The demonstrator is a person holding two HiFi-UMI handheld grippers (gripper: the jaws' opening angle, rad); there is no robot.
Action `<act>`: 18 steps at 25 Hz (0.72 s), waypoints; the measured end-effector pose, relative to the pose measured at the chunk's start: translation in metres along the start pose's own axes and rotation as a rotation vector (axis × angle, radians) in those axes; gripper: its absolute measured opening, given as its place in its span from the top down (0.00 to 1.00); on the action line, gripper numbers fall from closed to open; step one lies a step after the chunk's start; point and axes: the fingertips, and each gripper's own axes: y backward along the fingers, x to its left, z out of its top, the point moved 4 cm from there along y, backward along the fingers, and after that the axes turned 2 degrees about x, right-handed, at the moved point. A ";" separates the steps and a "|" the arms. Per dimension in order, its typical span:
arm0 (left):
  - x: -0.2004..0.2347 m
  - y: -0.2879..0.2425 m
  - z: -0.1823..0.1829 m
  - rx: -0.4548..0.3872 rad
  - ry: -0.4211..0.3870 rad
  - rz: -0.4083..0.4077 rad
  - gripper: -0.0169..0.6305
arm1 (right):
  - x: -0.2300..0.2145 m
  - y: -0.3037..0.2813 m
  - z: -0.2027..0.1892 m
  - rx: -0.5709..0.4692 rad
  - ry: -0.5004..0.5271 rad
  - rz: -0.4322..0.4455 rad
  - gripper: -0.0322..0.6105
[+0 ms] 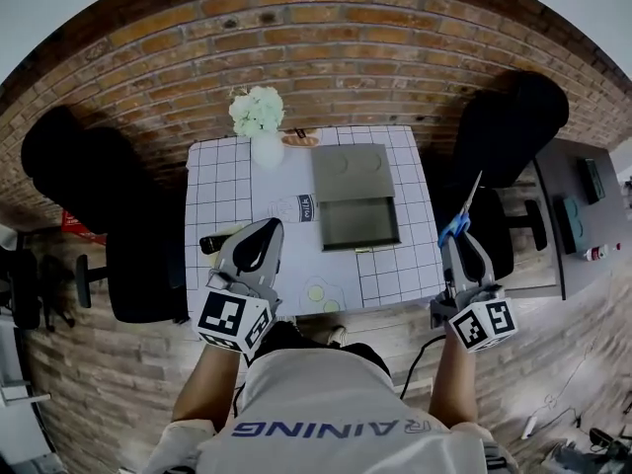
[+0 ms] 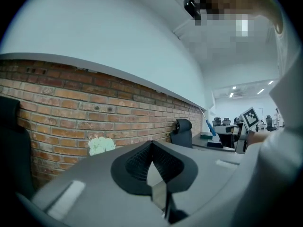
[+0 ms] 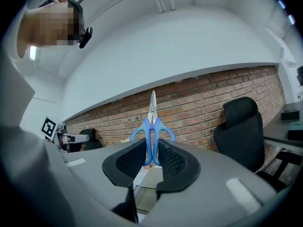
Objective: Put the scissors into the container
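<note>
Brick wall [image 1: 326, 57] | gridded table [image 1: 222, 181] | left hand-held gripper [image 2: 151, 146] together | right hand-held gripper [image 3: 151, 148] clamped on scissors [image 3: 152, 124]

I can read only "AINING" across the person's shirt [image 1: 341, 428]; the label [image 1: 305, 208] on the table [image 1: 222, 181] is too small to read.

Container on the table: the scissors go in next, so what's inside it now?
In the head view the container shows only its bare dark floor, nothing lying in it; the shadowed strip under its near wall cannot be checked.
</note>
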 end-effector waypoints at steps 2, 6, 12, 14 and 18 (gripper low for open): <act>0.013 -0.002 -0.005 0.011 0.008 -0.024 0.97 | 0.009 -0.011 -0.001 0.014 0.006 -0.015 0.80; 0.039 -0.004 -0.014 0.029 0.027 -0.051 0.97 | 0.030 -0.038 -0.006 0.027 -0.028 0.001 0.80; 0.059 -0.015 -0.014 0.034 0.054 -0.018 0.97 | 0.037 -0.071 -0.023 0.108 0.022 0.035 0.80; 0.058 -0.021 -0.011 0.034 0.054 0.006 0.97 | 0.029 -0.081 -0.027 0.139 0.049 0.051 0.80; 0.052 -0.030 -0.009 0.037 0.065 0.054 0.97 | 0.015 -0.101 -0.034 0.199 0.105 0.102 0.80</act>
